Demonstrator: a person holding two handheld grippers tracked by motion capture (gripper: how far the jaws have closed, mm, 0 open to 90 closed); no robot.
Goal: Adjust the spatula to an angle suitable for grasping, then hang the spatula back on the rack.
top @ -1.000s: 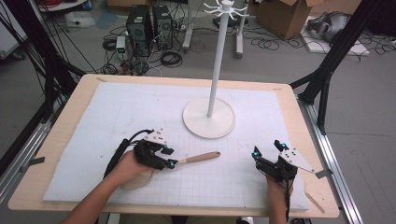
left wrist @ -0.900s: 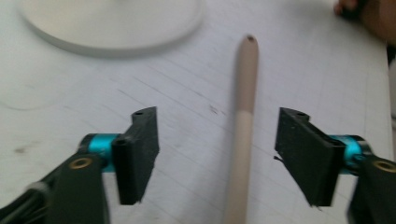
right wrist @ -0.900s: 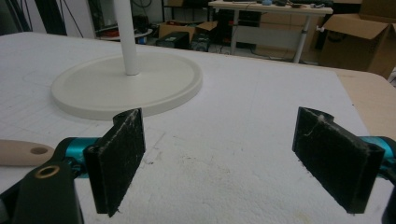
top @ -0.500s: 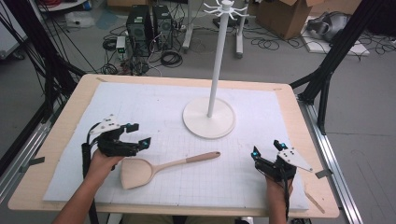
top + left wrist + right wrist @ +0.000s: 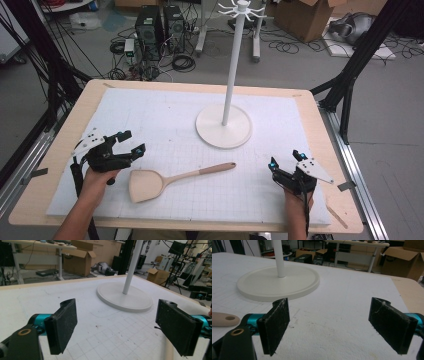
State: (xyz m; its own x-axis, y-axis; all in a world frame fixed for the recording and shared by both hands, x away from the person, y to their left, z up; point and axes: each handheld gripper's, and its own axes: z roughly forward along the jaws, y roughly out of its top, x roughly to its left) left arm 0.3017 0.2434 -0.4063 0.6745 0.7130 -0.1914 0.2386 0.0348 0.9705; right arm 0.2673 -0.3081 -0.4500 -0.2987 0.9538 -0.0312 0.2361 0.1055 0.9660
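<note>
Spatula [image 5: 170,179]: wooden, flat on the white mat [image 5: 165,120], blade toward the near left, handle slanting up-right toward mid-table; nearest thing to either tool, touched by neither.
Left gripper [image 5: 129,142]: held off the mat's left part, just up-left of the spatula blade, apart from it; jaws spread wide, nothing between them, having just been opening.
Right gripper [image 5: 283,162]: low at the near right of the mat, well apart from the spatula handle; jaws wide, nothing between them.
Stand [image 5: 224,125]: white round base with a thin upright pole, hooks at the top, beyond the spatula at mid-table.
High view alone: whole spatula, both hands, hook crown of the stand, computer cases and cables on the floor beyond the table.
Left gripper view [image 5: 116,325]: both black pads wide, bare mat between, stand base [image 5: 125,297] ahead to the right; cardboard boxes and a desk far behind.
Right gripper view [image 5: 329,325]: pads wide over scuffed mat; rounded handle end of the spatula [image 5: 224,319] with its hole at the left edge, a detail too small to read from above; stand base [image 5: 278,282] ahead to the left.
Change from a second ago: left gripper then lay on the spatula blade, now lies clear of it to the left; spatula in much the same place, blade now uncovered.
Unchanged: right gripper, stand.
</note>
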